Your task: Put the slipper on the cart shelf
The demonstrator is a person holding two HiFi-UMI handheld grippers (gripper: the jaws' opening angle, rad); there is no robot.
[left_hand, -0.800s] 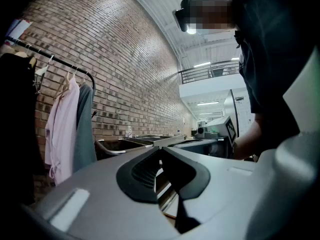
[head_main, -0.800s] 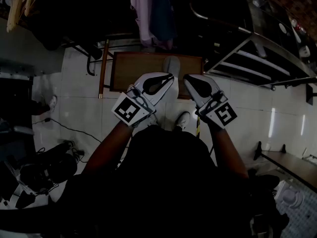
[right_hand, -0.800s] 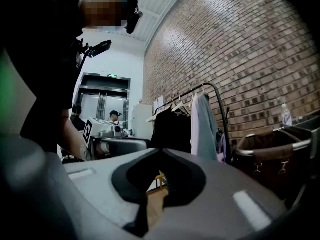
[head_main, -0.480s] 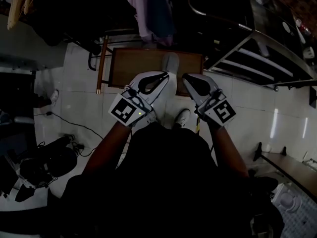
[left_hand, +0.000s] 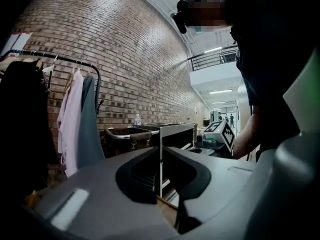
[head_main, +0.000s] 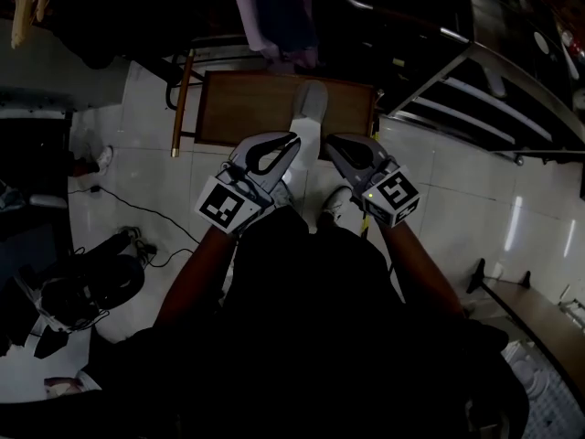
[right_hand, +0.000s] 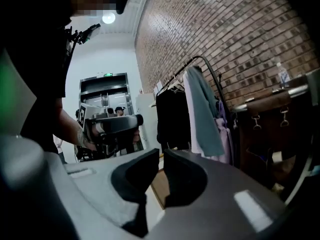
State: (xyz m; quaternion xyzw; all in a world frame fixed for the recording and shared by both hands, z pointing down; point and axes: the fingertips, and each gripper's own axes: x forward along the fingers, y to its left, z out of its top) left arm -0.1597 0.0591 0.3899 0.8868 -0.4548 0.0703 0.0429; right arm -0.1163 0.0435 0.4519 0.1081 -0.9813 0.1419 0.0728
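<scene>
Underfoot, the white tiled floor (head_main: 137, 176) is glossy and throws back light, and a thin black cable (head_main: 137, 238) trails over it at the left. Far of centre lies a flat brown board (head_main: 247, 108), rectangular and matt. The slipper (head_main: 313, 99), pale grey and rounded at the toe, rests on the board towards its right end. Soft garments (head_main: 274, 12) hang beyond the far edge. At the right stands a steel cart (head_main: 512, 71) with bare metal rails.

The left gripper (head_main: 291, 142) and the right gripper (head_main: 331, 142) are smooth grey shells with black inner pads, each carrying a cube with square markers. They are held side by side. Each has its jaws drawn together at the tips with nothing between them, as the left gripper view (left_hand: 160, 151) and the right gripper view (right_hand: 162, 154) also show. Their tips reach only the board's near edge, on either side of the slipper and apart from it.

Bare floor lies open left of the board. On the right the cart's rails stand close to the board's corner. A white shoe (head_main: 336, 199) sits on the tiles just near of the right gripper.

Against the frame 0.8 s ago, the slipper keeps its place on the board. Both grippers cover less of the board's near edge, and their jaws are just as closed.
</scene>
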